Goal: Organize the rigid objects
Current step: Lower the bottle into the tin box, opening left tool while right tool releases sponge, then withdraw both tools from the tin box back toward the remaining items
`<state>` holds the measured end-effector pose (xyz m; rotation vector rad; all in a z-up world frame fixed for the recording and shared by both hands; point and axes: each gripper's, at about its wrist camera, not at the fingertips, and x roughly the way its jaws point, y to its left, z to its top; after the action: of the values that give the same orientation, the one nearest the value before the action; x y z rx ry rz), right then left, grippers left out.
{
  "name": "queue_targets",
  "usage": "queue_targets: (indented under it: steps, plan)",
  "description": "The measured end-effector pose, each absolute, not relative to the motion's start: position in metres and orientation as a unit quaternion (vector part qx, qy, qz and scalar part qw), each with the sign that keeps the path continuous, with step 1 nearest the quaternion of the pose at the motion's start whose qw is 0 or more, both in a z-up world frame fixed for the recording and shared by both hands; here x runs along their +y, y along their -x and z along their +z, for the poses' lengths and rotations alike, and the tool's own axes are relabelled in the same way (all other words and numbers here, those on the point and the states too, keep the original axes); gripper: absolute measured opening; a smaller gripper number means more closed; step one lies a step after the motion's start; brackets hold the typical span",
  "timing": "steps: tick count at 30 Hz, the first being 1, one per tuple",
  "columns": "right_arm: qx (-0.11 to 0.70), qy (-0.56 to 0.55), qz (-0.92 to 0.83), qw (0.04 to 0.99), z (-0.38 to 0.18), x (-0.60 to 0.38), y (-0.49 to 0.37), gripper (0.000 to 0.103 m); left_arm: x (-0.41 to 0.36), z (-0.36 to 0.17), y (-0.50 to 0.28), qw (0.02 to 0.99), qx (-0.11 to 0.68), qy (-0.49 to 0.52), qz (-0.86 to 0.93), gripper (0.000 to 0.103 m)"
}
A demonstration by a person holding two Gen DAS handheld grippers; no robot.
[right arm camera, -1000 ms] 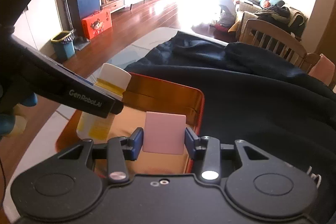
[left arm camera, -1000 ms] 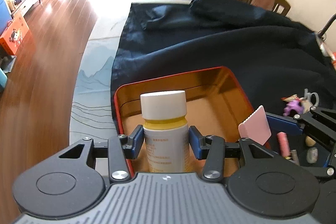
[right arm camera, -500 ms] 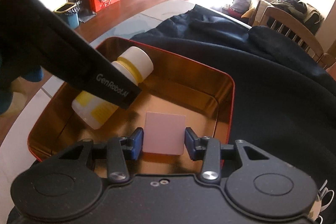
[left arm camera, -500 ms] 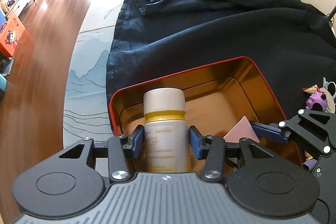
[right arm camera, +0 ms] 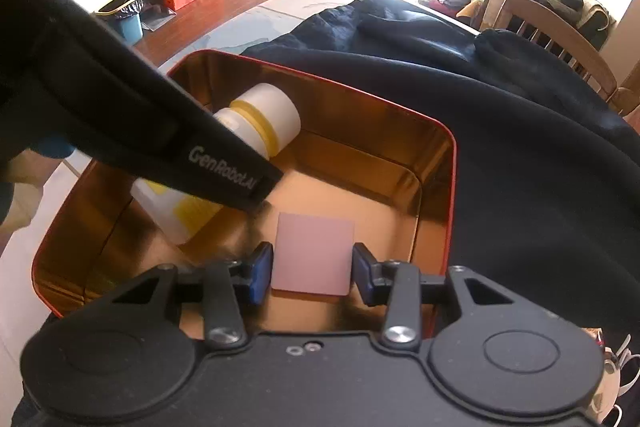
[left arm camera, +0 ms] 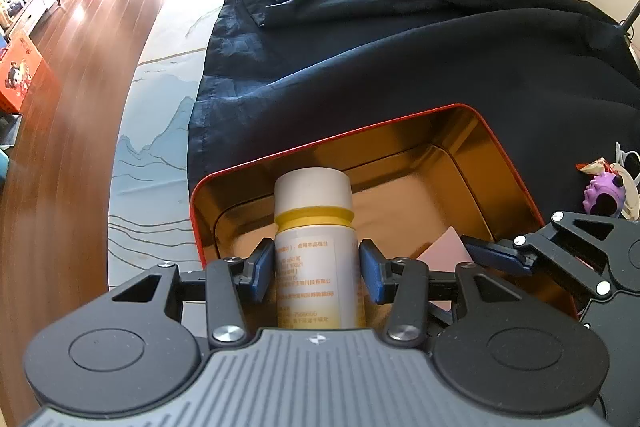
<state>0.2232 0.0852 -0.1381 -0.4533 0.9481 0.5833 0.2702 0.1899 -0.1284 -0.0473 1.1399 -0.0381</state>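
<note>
The red tin point(left arm camera: 516, 187), gold inside and open-topped, sits on a dark navy cloth point(left arm camera: 400, 67) spread over the table point(left arm camera: 152, 147); everything below is placed against that tin.

My left gripper point(left arm camera: 316, 273) reaches in over the tin's near-left corner. Its blue pads point(left arm camera: 262, 269) stand partway apart, closed onto the sides of a white pill bottle point(left arm camera: 314, 255), so I have that bottle clamped at its label. From the right wrist view the bottle point(right arm camera: 260, 123) lies tilted inside the tin point(right arm camera: 450, 163), cap pointing toward the far wall and its base low toward the floor of the tin; I cannot tell whether the base touches. It has a white cap, a yellow band under the cap, and a white label with small printed text and a yellow patch lower down.

My right gripper point(right arm camera: 312, 269) hangs over the tin's near edge, right of the bottle. Its pads point(right arm camera: 262, 269) are also partway apart, one pressed against each side edge of a flat pink card point(right arm camera: 314, 253), which I hold by its edges just above the tin's floor. The card is a plain pale pink square with rounded corners, unmarked. In the left wrist view only one of its corners point(left arm camera: 448, 247) shows.

Outside the tin, right of its right wall, a small purple toy point(left arm camera: 600, 193) lies on the cloth.
</note>
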Motion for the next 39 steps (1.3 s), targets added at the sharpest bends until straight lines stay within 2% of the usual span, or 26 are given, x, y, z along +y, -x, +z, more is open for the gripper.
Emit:
queue_targets:
  steps: [4,6,9,15,23,27,31,33,36,39]
  plan:
    - [0.450,0.210,0.281,0.821,-0.139,0.084,-0.225,0.045,0.189,-0.129,-0.270,0.842,0.538,0.020,-0.016,0.046]
    - [0.451,0.206,0.285,0.820,-0.138,0.083,-0.223,0.052,0.189,-0.129,-0.269,0.842,0.538,0.020,-0.015,0.046]
    - [0.452,0.200,0.287,0.820,-0.137,0.081,-0.220,0.055,0.187,-0.126,-0.265,0.847,0.531,0.017,-0.015,0.047]
    - [0.447,0.168,0.296,0.827,-0.124,0.070,-0.212,0.064,0.186,-0.116,-0.253,0.859,0.512,0.012,-0.013,0.060]
    - [0.436,0.131,0.309,0.835,-0.104,0.053,-0.195,0.069,0.183,-0.100,-0.231,0.871,0.491,0.024,-0.013,0.060]
    - [0.426,0.110,0.309,0.843,-0.090,0.041,-0.184,0.079,0.179,-0.090,-0.214,0.883,0.469,0.011,-0.013,0.060]
    - [0.416,0.093,0.304,0.852,-0.080,0.030,-0.173,0.081,0.175,-0.078,-0.199,0.892,0.452,0.004,-0.017,0.060]
    - [0.410,0.085,0.303,0.856,-0.075,0.023,-0.168,0.086,0.174,-0.073,-0.191,0.895,0.445,0.008,-0.020,0.060]
    - [0.403,0.078,0.298,0.862,-0.067,0.015,-0.161,0.089,0.170,-0.067,-0.182,0.900,0.435,0.011,-0.024,0.071]
    - [0.398,0.065,0.296,0.866,-0.061,0.006,-0.154,0.091,0.163,-0.060,-0.172,0.904,0.426,0.008,-0.030,0.072]
